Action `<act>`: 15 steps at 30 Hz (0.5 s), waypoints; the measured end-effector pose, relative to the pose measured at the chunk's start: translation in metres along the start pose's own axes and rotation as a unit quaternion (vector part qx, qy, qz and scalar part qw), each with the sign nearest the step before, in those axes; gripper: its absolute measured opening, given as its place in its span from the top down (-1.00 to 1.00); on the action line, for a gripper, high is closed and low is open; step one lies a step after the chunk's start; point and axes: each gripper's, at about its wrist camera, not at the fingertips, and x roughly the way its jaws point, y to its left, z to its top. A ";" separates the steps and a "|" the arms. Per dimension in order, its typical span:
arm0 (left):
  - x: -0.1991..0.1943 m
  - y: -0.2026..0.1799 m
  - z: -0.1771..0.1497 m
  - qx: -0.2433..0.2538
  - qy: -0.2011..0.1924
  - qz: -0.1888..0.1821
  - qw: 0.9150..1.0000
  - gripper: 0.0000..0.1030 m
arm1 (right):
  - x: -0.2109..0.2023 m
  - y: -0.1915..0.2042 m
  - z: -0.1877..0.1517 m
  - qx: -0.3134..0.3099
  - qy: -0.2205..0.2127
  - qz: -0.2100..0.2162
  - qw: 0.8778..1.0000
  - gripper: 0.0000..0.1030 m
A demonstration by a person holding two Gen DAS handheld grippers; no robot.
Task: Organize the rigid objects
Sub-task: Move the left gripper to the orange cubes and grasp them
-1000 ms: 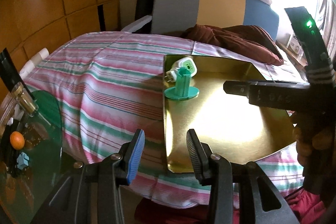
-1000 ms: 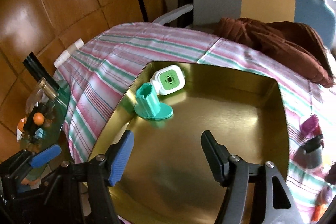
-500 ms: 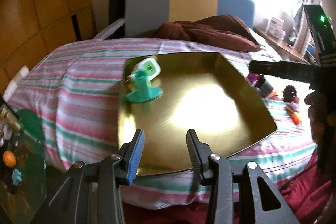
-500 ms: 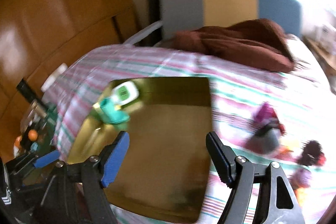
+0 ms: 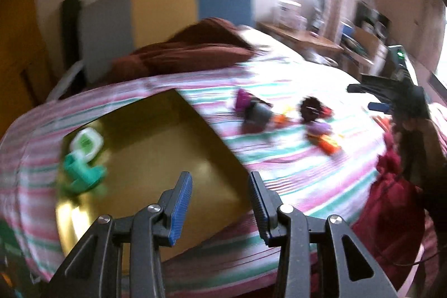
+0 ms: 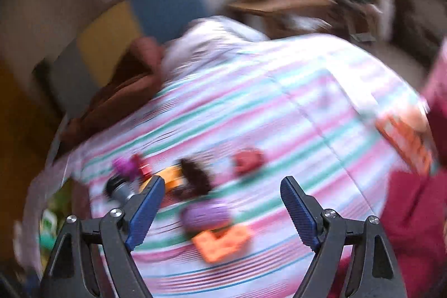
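Toys (image 6: 208, 214) of hard plastic, blurred and strewn on the striped bed (image 5: 293, 172) beside a shiny gold square tray (image 5: 167, 158) holding an upright teal stand (image 5: 81, 175), lie under the right tool (image 6: 220, 211), opening and empty, while the left tool (image 5: 220, 200) stands apart, empty.

- Black angular frames are seen on the left gripper (image 5: 220, 203) and right gripper (image 6: 220, 210).
- Ribbed blue pads (image 5: 181, 207) are fitted inside.
- Silver screws (image 5: 285, 208) are set at the pivots.
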 end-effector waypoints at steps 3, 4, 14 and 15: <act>0.020 -0.033 0.010 0.027 0.021 -0.049 0.998 0.19 | 0.008 -0.031 -0.003 0.052 -0.003 -0.008 0.999 -0.65; 0.027 -0.043 0.013 0.038 0.027 -0.059 0.997 0.19 | 0.010 -0.040 -0.004 0.078 0.007 -0.002 0.997 -0.66; 0.117 -0.126 0.028 0.049 0.132 -0.169 0.975 -0.13 | 0.015 -0.042 0.001 0.097 0.006 0.050 0.994 -0.68; 0.122 -0.131 0.029 0.054 0.132 -0.170 0.975 -0.13 | 0.014 -0.042 -0.001 0.100 0.007 0.054 0.994 -0.68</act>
